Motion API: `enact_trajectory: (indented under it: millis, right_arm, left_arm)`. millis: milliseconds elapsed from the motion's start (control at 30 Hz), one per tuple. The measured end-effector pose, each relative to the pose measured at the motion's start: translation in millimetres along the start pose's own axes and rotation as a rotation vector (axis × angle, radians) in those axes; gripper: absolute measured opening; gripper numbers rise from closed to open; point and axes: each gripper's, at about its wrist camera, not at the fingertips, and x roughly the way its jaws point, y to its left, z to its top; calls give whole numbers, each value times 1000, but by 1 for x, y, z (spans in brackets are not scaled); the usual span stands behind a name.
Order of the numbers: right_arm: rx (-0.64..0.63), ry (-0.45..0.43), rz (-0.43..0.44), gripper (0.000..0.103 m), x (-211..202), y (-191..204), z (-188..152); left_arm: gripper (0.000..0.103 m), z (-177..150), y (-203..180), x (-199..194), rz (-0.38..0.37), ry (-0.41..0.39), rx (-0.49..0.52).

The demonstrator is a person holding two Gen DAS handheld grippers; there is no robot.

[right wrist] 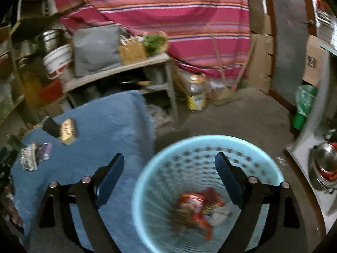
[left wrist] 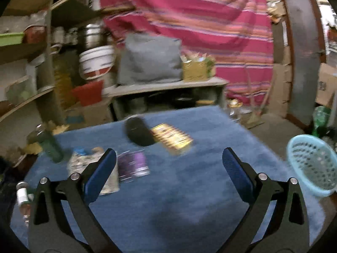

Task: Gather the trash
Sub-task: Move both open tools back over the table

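Left wrist view: the left gripper (left wrist: pixel 168 164) hangs above a blue cloth (left wrist: pixel 189 200) that covers the desk, its jaws spread wide with nothing between them. Litter lies on the cloth ahead of it: a purple wrapper (left wrist: pixel 134 165) just past the left pad, a crumpled silvery packet (left wrist: pixel 84 164) partly hidden behind that pad, a yellow packet (left wrist: pixel 172 139) farther out, and a dark oval thing (left wrist: pixel 138 131) touching the yellow packet's far end. A green bottle (left wrist: pixel 51 145) stands tilted near the cloth's left edge. The picture is smeared, so the printing on the wrappers cannot be read. At the right edge sits a pale blue basket (left wrist: pixel 313 168), off the cloth.

In the right wrist view the right gripper (right wrist: pixel 169 164) is over that basket (right wrist: pixel 147 168), which stands on the floor just beside the hanging edge of the cloth (right wrist: pixel 105 126). Its jaws are parted and hold nothing; the right pad is over the basket's mouth and the left pad over the cloth. Down in the basket lies a red and orange wrapper (right wrist: pixel 198 208) among some pale scraps, apparently loose on the bottom. The yellow packet (right wrist: pixel 68 131), purple wrapper (right wrist: pixel 44 151) and silvery packet (right wrist: pixel 28 160) show at the far left, on the cloth.
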Motion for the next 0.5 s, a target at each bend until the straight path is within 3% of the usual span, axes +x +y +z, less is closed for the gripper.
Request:
enact_trajectory:
  millis: [300, 500]
  right_arm:
    - [-140, -10, 68, 90, 27, 108, -8]
    - [-166, 40, 89, 92, 56, 154, -14]
  left_arm:
    - [97, -27, 103, 45, 113, 114, -145]
    - [97, -36, 141, 77, 159, 185, -138]
